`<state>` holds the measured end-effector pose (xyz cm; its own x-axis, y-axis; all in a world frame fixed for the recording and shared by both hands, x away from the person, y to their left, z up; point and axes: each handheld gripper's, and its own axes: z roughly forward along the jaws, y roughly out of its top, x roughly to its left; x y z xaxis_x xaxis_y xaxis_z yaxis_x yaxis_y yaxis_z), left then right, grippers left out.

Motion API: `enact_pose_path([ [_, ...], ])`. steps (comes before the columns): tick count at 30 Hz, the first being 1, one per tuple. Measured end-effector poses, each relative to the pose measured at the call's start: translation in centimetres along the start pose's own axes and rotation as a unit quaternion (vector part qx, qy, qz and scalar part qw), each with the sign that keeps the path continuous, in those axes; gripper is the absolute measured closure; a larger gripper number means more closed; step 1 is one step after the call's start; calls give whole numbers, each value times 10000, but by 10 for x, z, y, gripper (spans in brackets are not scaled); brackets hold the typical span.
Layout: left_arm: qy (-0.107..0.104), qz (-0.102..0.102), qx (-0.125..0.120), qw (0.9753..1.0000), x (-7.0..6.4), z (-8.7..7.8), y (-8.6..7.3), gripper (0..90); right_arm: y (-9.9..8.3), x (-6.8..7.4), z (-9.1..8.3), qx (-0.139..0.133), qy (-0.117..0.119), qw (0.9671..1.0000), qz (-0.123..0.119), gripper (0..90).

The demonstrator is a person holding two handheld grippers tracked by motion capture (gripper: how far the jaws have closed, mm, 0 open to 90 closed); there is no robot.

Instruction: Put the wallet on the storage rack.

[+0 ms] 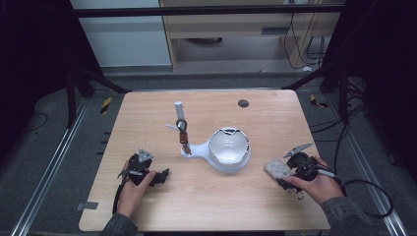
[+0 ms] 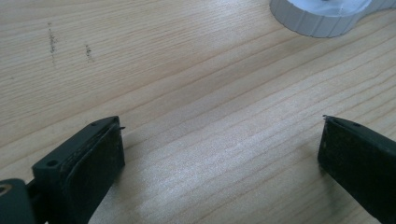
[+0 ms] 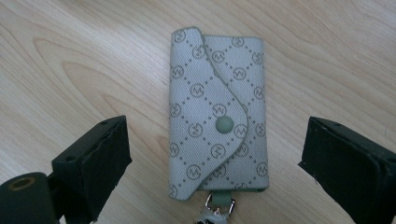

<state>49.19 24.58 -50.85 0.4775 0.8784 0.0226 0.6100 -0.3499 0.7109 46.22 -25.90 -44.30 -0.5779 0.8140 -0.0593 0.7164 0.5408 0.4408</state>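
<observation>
right gripper [image 1: 290, 169]: at the table's 4 o'clock edge, held in the person's right hand [image 1: 317, 183]; jaws spread wide, gripping nothing
key pouch [image 3: 218, 114]: grey monogram fabric, snap flap closed, lies flat on the table [image 1: 162, 211] between the right jaws, touching neither; metal clasp at its 6 o'clock end in the right gripper view. In the high view [image 1: 279, 169] it sits just at the gripper's 9 o'clock side
left gripper [image 1: 153, 176]: table's 8 o'clock area, in the left hand [image 1: 134, 189]; jaws released, bare wood between them
white stand [image 1: 222, 151]: table centre, round bowl part with cracked-looking rim, narrow base reaching toward 9 o'clock; its ribbed edge [image 2: 322, 16] shows at 1 o'clock in the left gripper view
post [image 1: 180, 120]: upright white peg with a dark ring and small hanging item, on the stand's 9 o'clock end
spacing: pouch well apart from the stand, at its 4 o'clock
</observation>
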Motion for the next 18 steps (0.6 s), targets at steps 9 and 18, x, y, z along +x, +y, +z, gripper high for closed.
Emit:
enact_pose_path([
  [9, -2, -28, 3, 10000, 0, 1, 0, 0, -8, -3, -1, -25, -29, 10000, 91, 224],
  [18, 8, -35, 1, 10000, 0, 1, 0, 0, -14, -4, 2, 116, 36, 9997, 202, 152],
])
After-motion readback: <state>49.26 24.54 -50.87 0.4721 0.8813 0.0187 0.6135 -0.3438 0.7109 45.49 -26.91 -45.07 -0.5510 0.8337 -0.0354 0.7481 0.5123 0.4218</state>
